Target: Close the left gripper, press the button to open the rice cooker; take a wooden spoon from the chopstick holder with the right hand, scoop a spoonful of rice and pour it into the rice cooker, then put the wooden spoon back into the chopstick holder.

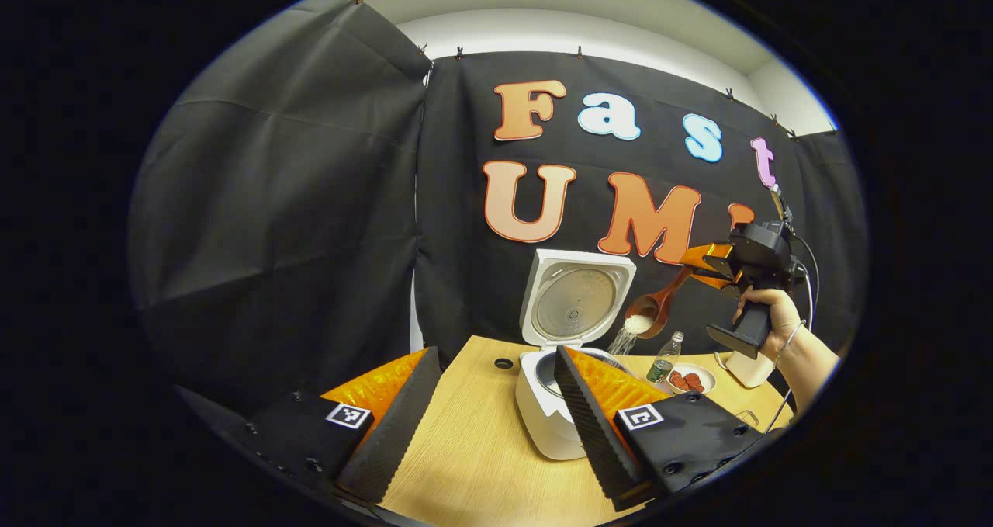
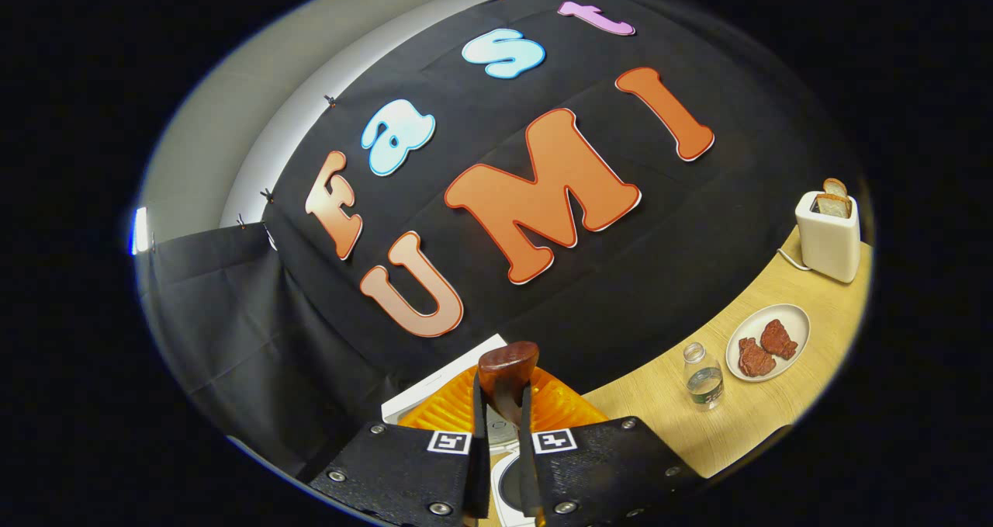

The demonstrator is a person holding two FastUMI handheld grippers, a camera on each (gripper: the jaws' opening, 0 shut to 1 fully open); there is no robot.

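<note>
The white rice cooker (image 1: pixel 539 410) stands on the wooden table with its lid (image 1: pixel 578 300) raised upright. Over its right side, the wooden spoon (image 1: pixel 655 306) is tipped and white rice (image 1: pixel 638 324) spills down from its bowl toward the pot. My right gripper (image 1: pixel 707 267), held by a hand (image 1: pixel 764 306), is shut on the spoon's handle. In the right gripper view the spoon (image 2: pixel 508 364) sticks out between the shut gripper (image 2: pixel 503 434), with the cooker (image 2: pixel 504 484) just below. My left gripper (image 1: pixel 489 426) hangs open in front of the cooker, with nothing between its fingers.
Right of the cooker on the table (image 1: pixel 465 457) stand a small water bottle (image 2: pixel 704 383), a plate (image 2: pixel 795 325) of red pieces and a white toaster (image 2: pixel 828 236) holding bread. A small dark ring (image 1: pixel 503 363) lies left of the cooker. Black cloth walls the back and left.
</note>
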